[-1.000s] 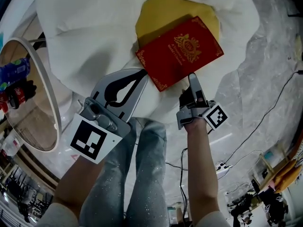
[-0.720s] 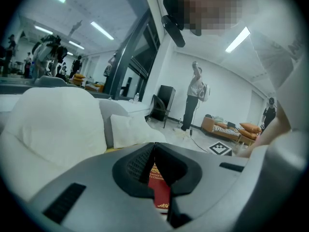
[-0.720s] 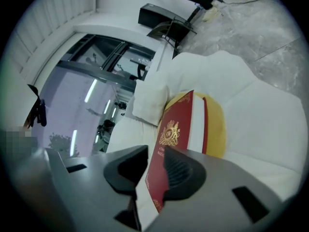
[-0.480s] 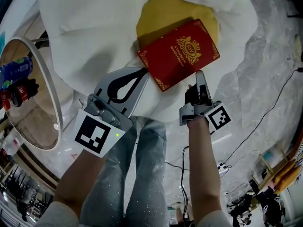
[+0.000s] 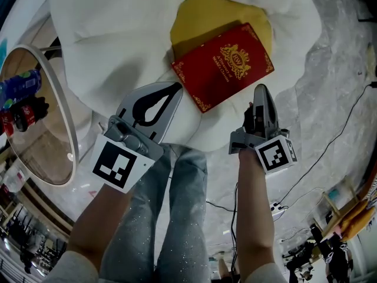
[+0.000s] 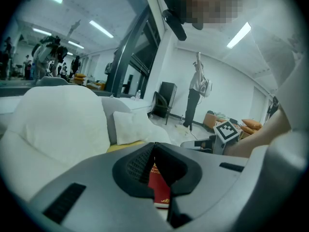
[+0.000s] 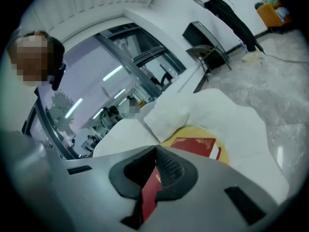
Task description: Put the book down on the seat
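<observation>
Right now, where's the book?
Head view, upper centre: the book lies flat on the seat, partly over the yellow cushion, just beyond the left gripper and right gripper.

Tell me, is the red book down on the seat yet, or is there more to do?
Done, by the look of it: the red book lies flat on the yellow cushion of the white seat. In hand: nothing. The left gripper and right gripper sit beside the book, fingers together, neither holding it. Left: probably only drawing both grippers away.
</observation>
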A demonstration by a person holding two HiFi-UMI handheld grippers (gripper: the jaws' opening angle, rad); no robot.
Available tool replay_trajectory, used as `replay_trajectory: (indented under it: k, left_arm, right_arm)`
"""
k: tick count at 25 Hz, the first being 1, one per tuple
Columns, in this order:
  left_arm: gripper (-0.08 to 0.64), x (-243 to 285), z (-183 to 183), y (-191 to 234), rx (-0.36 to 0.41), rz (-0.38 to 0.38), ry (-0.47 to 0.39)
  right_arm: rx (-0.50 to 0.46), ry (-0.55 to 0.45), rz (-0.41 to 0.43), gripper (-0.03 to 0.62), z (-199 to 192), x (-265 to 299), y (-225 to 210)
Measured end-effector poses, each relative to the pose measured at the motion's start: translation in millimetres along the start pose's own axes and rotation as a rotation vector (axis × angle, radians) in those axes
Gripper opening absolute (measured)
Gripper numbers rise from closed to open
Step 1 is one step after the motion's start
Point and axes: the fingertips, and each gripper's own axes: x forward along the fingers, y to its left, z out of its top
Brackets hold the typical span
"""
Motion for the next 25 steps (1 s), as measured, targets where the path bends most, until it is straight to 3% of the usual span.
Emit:
replay_trajectory:
  k: [8,11,15,18,25]
  left_arm:
    - [0.015,0.2,2.9,1.9,0.015,0.01,0.0]
    - [0.015,-1.8,8.3,4.5,0.027,0.022,-0.006]
    - [0.015,-4.7,20.6,2.9,0.047,0.024,-0.029]
    - [0.015,-9.9,28.6,3.8,0.079,0.011,0.0]
    - [0.015,-20.1,74.9,-4.0,0.102,0.02,-0.017]
  right_arm:
    - [-0.307,-0.166,0.004,0.026,49.4,-12.9,35.6]
    - [-0.381,-0.194,0.004,0.026,58.1,-18.3,47.9]
    - [-0.382,-0.203,0.015,0.026,69.1,-25.2,58.4]
    - [-0.355,-0.218,0.01,0.026,77.1,-28.7,65.4]
    - [-0.383,-0.25,0.023,0.026,115.4,-43.0,98.6]
